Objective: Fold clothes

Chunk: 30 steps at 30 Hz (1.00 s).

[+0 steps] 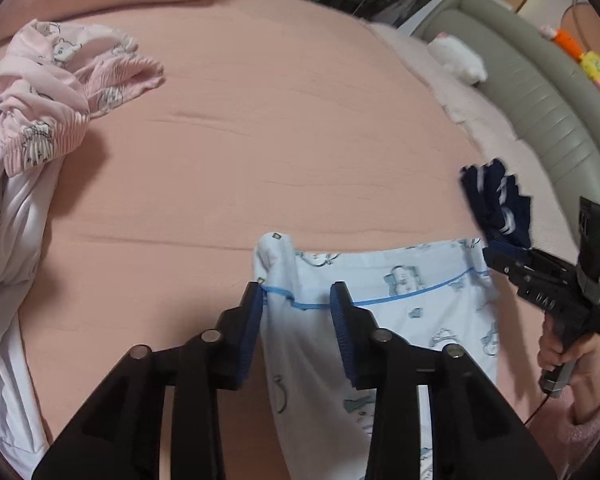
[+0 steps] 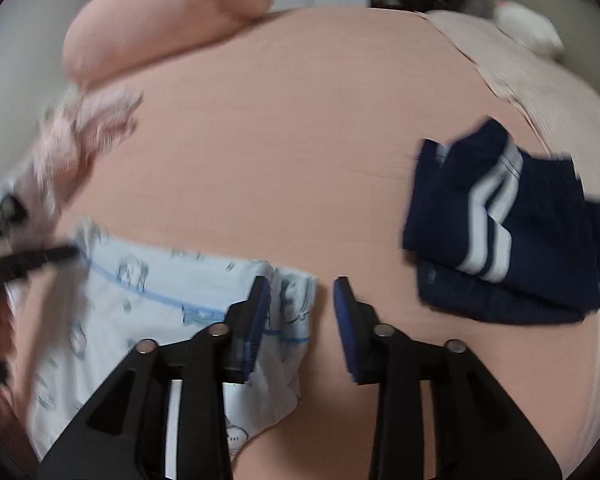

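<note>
We hold our left gripper [image 1: 296,296] over the bed [image 1: 260,140], jaws partly open. The pale blue printed garment [image 1: 400,292] lies between the pads; its bunched corner rises between the fingertips, and the cloth brushes the left pad, but nothing is pinched. Our right gripper [image 2: 302,292] also stands partly open, with nothing between its jaws: its left pad sits over the garment's right edge, its right pad over bare sheet. The garment lies spread flat at the near side of the bed, a blue trim line running across it. A folded navy garment [image 2: 508,224] with white stripes rests near, to the right. A crumpled pink garment [image 1: 60,96] lies far left, beside white cloth [image 1: 8,220].
</note>
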Tool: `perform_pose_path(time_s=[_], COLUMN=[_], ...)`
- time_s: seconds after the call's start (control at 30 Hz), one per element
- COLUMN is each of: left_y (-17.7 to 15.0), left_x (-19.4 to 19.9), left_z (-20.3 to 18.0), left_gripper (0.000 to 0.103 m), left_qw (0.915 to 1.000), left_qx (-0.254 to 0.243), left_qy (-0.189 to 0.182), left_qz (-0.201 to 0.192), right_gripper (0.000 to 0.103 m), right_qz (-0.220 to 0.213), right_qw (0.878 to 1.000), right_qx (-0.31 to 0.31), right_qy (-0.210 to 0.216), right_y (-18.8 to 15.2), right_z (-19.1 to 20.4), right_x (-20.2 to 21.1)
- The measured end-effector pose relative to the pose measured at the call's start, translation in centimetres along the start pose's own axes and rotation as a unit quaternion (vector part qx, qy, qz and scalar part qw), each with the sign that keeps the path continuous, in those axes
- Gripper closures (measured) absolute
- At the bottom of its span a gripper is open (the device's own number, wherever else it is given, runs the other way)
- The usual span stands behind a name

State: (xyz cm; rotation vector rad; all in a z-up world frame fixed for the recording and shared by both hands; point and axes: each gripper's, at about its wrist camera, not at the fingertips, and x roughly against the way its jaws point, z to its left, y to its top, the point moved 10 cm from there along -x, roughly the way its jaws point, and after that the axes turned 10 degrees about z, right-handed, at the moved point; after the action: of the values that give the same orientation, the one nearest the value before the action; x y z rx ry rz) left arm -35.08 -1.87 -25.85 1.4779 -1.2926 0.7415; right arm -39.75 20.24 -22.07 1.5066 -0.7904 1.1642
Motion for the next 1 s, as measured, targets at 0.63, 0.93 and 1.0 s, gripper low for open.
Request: perform_pose_path(time_s=[0.63,0.93,1.0], left_y=[-8.7,-21.7,-22.9], left_x=[5.9,4.7,4.9], left_z=[-0.3,-5.1,-4.7], left_gripper=[0.072,0.074,0.074], left_qw=[0.9973,0.9980,0.9975], left_qx=[0.050,0.010,0.002], left_qy=[-0.052,-0.003,0.032], left_qz=[-0.013,0.062,0.063], right_gripper=[0.070,0.069,0.070], right_qz=[-0.051,0.042,0.056], right_qw=[0.980,0.990,0.993], right_qx=[-0.148,-0.004,0.017], right_qy=[0.121,0.135,0.107], right_y=[-3.5,-19.5,-23.0], right_z=[-2.4,12.9,14.3], right_x=[3.8,8.0,7.1])
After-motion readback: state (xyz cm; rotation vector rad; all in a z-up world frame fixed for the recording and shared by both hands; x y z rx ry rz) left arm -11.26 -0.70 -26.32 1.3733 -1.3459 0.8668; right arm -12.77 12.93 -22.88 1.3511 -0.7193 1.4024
